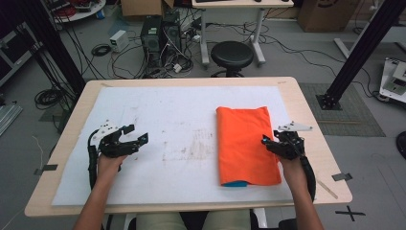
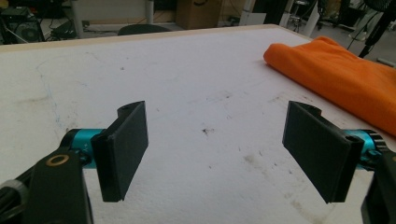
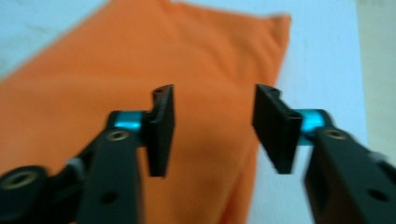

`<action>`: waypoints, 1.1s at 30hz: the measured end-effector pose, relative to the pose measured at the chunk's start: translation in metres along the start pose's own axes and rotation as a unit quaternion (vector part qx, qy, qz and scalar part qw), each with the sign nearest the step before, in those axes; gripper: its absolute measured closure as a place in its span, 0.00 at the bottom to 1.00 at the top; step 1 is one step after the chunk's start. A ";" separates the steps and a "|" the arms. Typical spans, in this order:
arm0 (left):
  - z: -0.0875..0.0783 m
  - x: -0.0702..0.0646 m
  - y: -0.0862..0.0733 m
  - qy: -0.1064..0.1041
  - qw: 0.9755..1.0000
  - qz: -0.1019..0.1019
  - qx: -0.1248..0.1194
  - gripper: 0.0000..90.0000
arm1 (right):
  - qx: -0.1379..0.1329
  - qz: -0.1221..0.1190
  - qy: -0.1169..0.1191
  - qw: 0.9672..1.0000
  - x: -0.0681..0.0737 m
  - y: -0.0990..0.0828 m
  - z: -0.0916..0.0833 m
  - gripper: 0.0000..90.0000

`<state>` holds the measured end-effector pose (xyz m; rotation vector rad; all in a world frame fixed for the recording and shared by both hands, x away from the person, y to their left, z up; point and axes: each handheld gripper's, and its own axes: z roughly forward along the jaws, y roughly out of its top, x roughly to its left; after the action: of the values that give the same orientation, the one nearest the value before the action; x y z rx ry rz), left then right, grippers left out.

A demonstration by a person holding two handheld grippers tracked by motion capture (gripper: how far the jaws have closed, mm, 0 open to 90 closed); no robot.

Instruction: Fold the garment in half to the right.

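Note:
An orange folded cloth (image 1: pixel 246 143) lies on the right half of a white mat (image 1: pixel 167 110) that covers the wooden table (image 1: pixel 306 110). A blue edge (image 1: pixel 234 183) peeks out under the cloth's near end. My right gripper (image 1: pixel 270 137) is at the cloth's right edge, jaws partly apart. In the right gripper view it (image 3: pixel 212 130) hovers over the cloth (image 3: pixel 93 84) with nothing between its pads. My left gripper (image 1: pixel 138 133) is over the bare mat at the left, open wide. In the left gripper view it (image 2: pixel 224 154) is empty, with the cloth (image 2: pixel 341 79) far off to the right.
The mat carries faint dirty marks (image 1: pixel 191 148) in its middle. Beyond the table's far edge stand a black stool (image 1: pixel 232 55), computer towers (image 1: pixel 160 33) and loose cables on the floor. A black frame post (image 1: pixel 359 52) rises at the right.

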<state>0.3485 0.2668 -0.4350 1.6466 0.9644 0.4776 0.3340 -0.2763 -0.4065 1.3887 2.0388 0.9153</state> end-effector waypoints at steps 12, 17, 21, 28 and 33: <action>0.002 0.000 -0.002 0.002 1.000 -0.002 0.006 0.25 | 0.069 0.011 0.009 0.998 -0.012 -0.013 0.001 1.00; 0.003 0.000 -0.003 0.002 1.000 -0.001 0.006 0.25 | 0.068 0.017 0.010 0.997 -0.012 -0.014 -0.002 0.80; 0.004 0.000 -0.003 0.002 1.000 -0.003 0.006 0.25 | 0.083 0.019 0.014 0.996 -0.012 -0.017 0.005 0.83; 0.004 0.000 -0.004 0.003 1.000 -0.004 0.005 0.25 | 0.074 -0.014 -0.022 0.997 -0.011 -0.014 -0.004 0.99; 0.003 0.000 -0.003 0.004 1.000 -0.003 0.005 0.25 | 0.078 -0.016 -0.030 0.996 -0.011 -0.013 -0.001 0.73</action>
<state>0.3496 0.2653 -0.4391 1.6507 0.9792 0.4759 0.3290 -0.2908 -0.4155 1.4427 2.1175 0.7054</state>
